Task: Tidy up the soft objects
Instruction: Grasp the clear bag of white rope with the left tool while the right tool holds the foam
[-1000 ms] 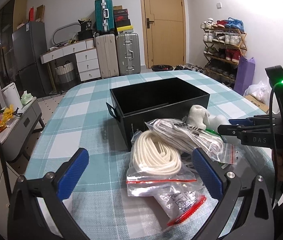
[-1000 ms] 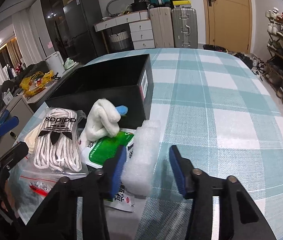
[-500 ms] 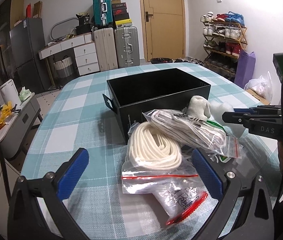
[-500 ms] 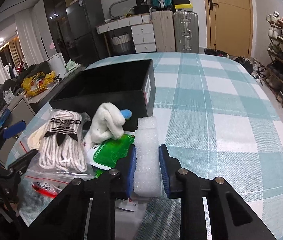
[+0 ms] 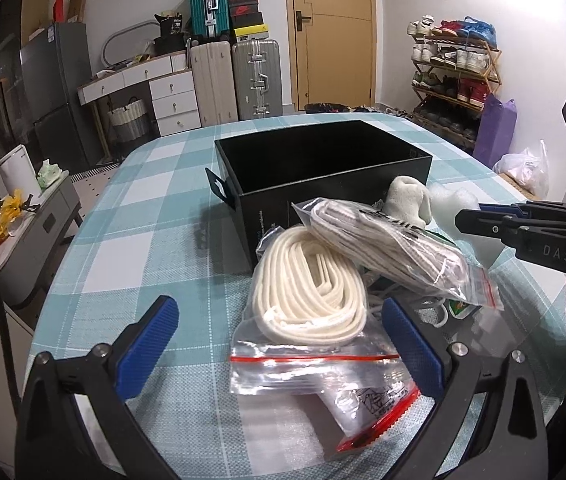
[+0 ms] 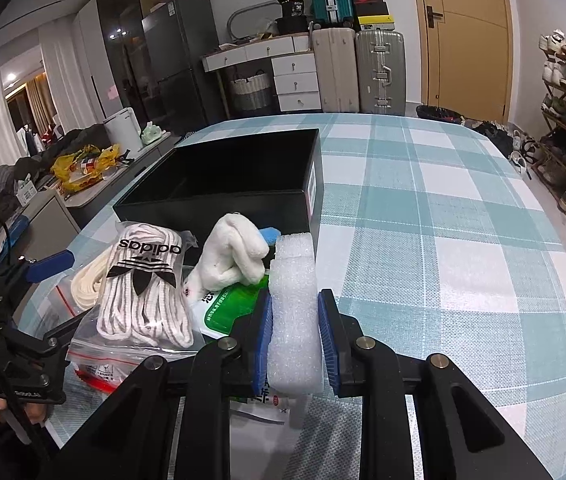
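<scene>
Right gripper clamps the white foam piece in front of the black box!

A second ago its blue pads stood apart with the foam lying loose on the checked tablecloth; the jaws have just been closing, and now both pads press the foam's sides, squeezing it upright between them, tipped up off the green packet with its top end close by the box's near corner. The left gripper hangs wide open over the bag of cream rope, gripping nothing, much as it did before. The bagged white laces and the white plush toy lie where they were, just left of the foam, and the box is empty.
</scene>
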### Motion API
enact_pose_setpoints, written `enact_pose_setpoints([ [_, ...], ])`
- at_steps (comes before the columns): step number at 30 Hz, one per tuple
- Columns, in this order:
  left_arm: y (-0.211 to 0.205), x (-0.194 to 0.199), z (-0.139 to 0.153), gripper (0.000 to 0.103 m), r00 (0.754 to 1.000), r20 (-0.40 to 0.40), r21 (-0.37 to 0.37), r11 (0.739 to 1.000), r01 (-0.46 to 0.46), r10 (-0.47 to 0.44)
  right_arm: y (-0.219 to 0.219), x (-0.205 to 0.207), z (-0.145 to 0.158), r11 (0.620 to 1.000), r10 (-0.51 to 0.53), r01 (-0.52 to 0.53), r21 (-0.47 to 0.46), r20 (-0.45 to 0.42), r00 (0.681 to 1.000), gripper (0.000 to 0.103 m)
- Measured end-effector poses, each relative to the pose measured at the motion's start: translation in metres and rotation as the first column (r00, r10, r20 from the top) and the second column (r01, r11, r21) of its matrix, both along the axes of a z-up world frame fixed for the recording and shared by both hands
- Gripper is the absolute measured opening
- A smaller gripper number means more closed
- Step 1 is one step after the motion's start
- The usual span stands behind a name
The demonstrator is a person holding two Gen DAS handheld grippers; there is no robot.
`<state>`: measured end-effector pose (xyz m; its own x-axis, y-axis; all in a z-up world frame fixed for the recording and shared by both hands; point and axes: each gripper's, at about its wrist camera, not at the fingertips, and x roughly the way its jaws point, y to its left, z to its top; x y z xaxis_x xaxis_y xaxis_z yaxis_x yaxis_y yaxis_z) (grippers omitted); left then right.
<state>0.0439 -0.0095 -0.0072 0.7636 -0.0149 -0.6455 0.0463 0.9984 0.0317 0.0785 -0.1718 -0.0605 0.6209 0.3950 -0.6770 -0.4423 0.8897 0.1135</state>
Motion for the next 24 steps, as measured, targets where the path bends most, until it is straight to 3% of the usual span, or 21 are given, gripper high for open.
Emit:
enact_pose_setpoints([
  [4,-0.004,0.0,-0.001,0.089,1.0,-0.012,0.002,1.0,0.025,-0.025,0.0,0.0,0.001,1.0,0.005,-0.005,0.004,0.003,1.0,0.023],
  [12,-0.005,-0.004,-0.001,0.053,0.998,-0.023,-0.037,0.998,0.059,-0.06,0.0,-0.003,0.004,1.0,0.01,-0.01,0.009,0.012,1.0,0.023],
  [20,-0.002,-0.009,0.007,0.035,0.997,0.0,-0.077,0.994,0.083,-0.083,0.001,-0.007,0.008,1.0,0.016,-0.017,0.017,0.029,0.999,0.023],
  [24,-0.004,-0.011,0.009,0.033,0.996,0.007,-0.073,0.993,0.091,-0.09,0.001,-0.01,0.012,0.999,0.023,-0.024,0.022,0.043,0.999,0.023],
])
